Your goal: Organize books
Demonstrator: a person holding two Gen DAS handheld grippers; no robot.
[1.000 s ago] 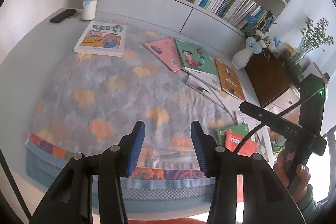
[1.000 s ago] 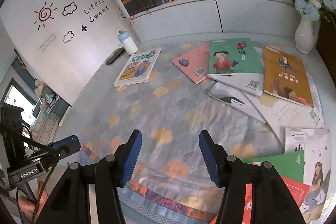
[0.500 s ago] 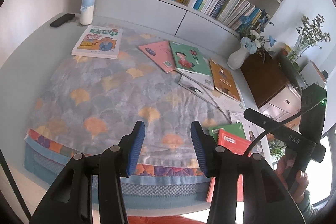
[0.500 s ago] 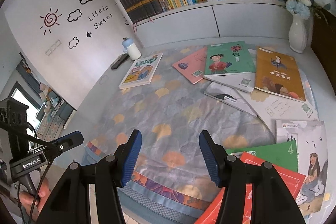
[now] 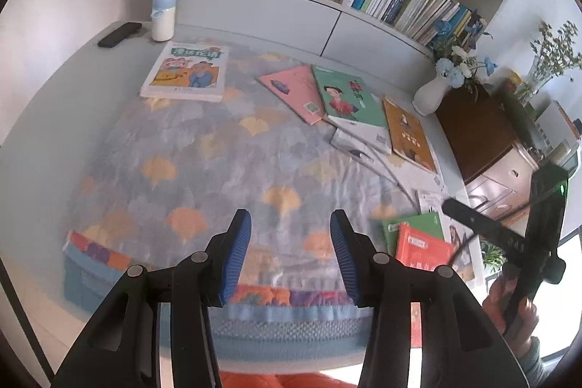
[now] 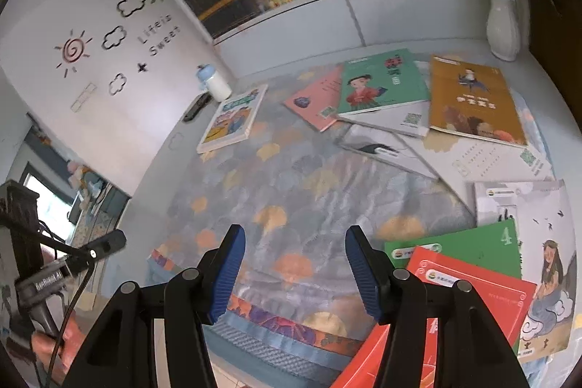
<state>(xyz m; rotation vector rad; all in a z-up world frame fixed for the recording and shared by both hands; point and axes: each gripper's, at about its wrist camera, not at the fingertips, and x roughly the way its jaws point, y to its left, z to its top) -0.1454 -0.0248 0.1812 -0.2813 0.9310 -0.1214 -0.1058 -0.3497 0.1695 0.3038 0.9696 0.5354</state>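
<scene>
Jaws of both grippers gape empty over books [image 6: 469,100] lying flat, spines askew.

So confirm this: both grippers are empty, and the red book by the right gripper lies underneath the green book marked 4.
Not quite. The red book lies on top of the green book, covering its near corner, as the right wrist view shows. The rest holds: the left gripper and right gripper are both empty.
</scene>
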